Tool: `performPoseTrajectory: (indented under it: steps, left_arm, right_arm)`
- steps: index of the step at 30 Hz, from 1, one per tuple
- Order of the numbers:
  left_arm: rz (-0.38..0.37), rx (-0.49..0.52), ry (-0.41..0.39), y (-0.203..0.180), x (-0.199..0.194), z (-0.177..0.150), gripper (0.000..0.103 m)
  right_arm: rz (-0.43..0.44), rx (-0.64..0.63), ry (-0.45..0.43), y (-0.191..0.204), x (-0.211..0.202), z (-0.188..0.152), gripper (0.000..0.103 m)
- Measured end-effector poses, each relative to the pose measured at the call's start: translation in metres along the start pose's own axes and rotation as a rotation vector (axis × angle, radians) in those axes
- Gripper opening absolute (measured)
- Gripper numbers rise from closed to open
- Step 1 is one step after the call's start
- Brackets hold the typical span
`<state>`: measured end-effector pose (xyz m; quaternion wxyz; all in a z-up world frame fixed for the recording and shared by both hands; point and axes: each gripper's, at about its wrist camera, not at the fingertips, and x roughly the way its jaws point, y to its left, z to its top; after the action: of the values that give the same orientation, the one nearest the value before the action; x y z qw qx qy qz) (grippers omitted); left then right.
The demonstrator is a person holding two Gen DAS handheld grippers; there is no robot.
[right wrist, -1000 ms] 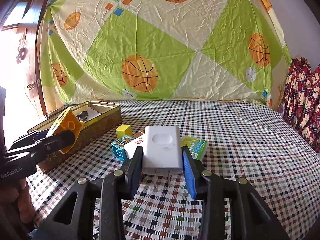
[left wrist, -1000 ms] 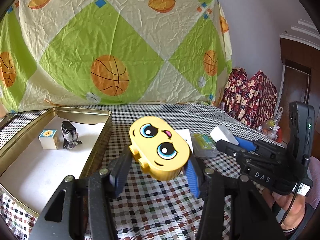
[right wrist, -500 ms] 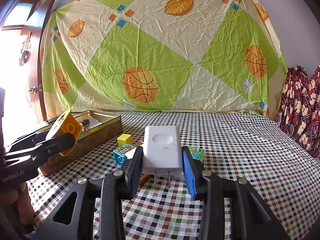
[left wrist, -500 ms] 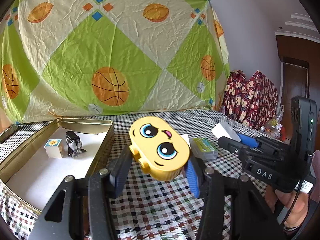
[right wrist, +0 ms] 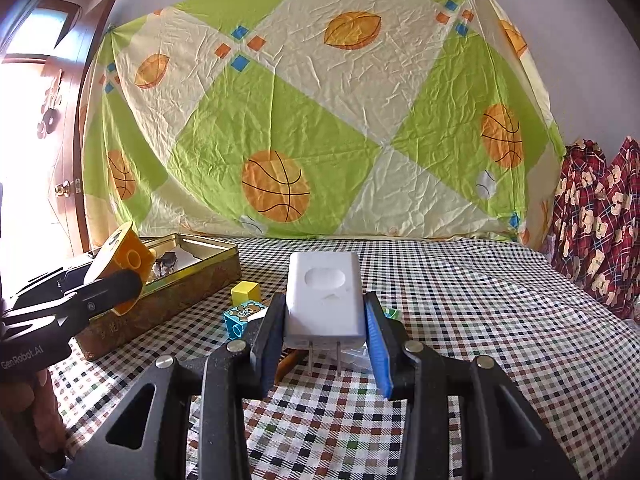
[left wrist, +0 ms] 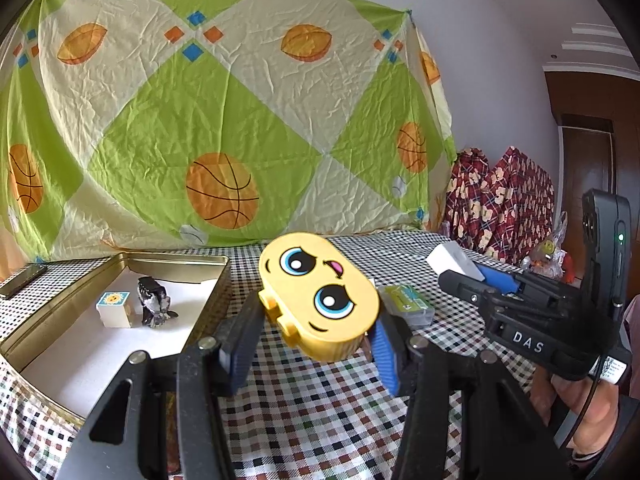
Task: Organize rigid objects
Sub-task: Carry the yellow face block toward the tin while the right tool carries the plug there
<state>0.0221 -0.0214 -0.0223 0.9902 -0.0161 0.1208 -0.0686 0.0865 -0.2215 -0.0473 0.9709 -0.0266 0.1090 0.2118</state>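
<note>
Yellow face block (left wrist: 319, 295) sits clamped between the pads of the left gripper (left wrist: 314, 334), held above the checkered tablecloth (left wrist: 320, 408); its printed cartoon face is turned toward the left wrist camera and its long axis runs tilted from upper left to lower right, with round studs showing on its lower left side. In the right wrist view the same block (right wrist: 127, 255) appears edge-on, its far side hidden behind the gripper finger. White charger (right wrist: 325, 295) is gripped by the right gripper (right wrist: 325, 334), also off the cloth, standing upright with its long axis vertical and its two metal prongs pointing down toward the camera; its lower back is covered by the pads. Left of the left gripper lies the open gold tin (left wrist: 176, 258), holding a small white cube with a sun print (left wrist: 114, 309) and, just beside it, a dark crumpled item (left wrist: 154, 307) too indistinct to identify. On the cloth between tin and charger stand a yellow cube (right wrist: 245, 291) and a blue bear block (right wrist: 241, 319), the latter partly cut off by the right gripper's left finger. A green-labelled clear case (left wrist: 408, 304) lies behind the face block, partly covered by it. A dark phone (left wrist: 22, 280) rests at the far left edge.
</note>
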Motion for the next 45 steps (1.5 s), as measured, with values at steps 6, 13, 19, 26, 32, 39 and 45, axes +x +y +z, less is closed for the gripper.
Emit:
performPoseTrajectory:
  steps: [6, 13, 19, 26, 32, 39, 45]
  left_arm:
    - [0.008, 0.005, -0.013, 0.002, -0.003, 0.0, 0.05]
    - [0.028, 0.002, -0.027, 0.008, -0.008, -0.002, 0.05]
    - [0.044, 0.003, -0.037, 0.012, -0.012, -0.003, 0.05]
    - [0.059, 0.005, -0.051, 0.016, -0.016, -0.004, 0.05]
    - [0.07, 0.008, -0.063, 0.018, -0.019, -0.005, 0.05]
    - [0.079, 0.013, -0.076, 0.019, -0.022, -0.005, 0.05]
    - [0.089, 0.012, -0.085, 0.021, -0.025, -0.006, 0.05]
  right_arm:
    - [-0.015, 0.0, -0.011, 0.001, -0.002, 0.001, 0.04]
    - [-0.05, -0.011, -0.021, 0.005, -0.004, 0.002, 0.04]
    - [-0.037, -0.019, -0.031, 0.013, -0.005, 0.002, 0.04]
    - [-0.009, -0.042, -0.041, 0.03, -0.005, 0.001, 0.04]
    - [0.007, -0.057, -0.051, 0.041, -0.006, 0.0, 0.04]
    - [0.011, -0.054, -0.06, 0.044, -0.007, -0.001, 0.04]
    - [0.016, -0.052, -0.067, 0.047, -0.008, -0.001, 0.04]
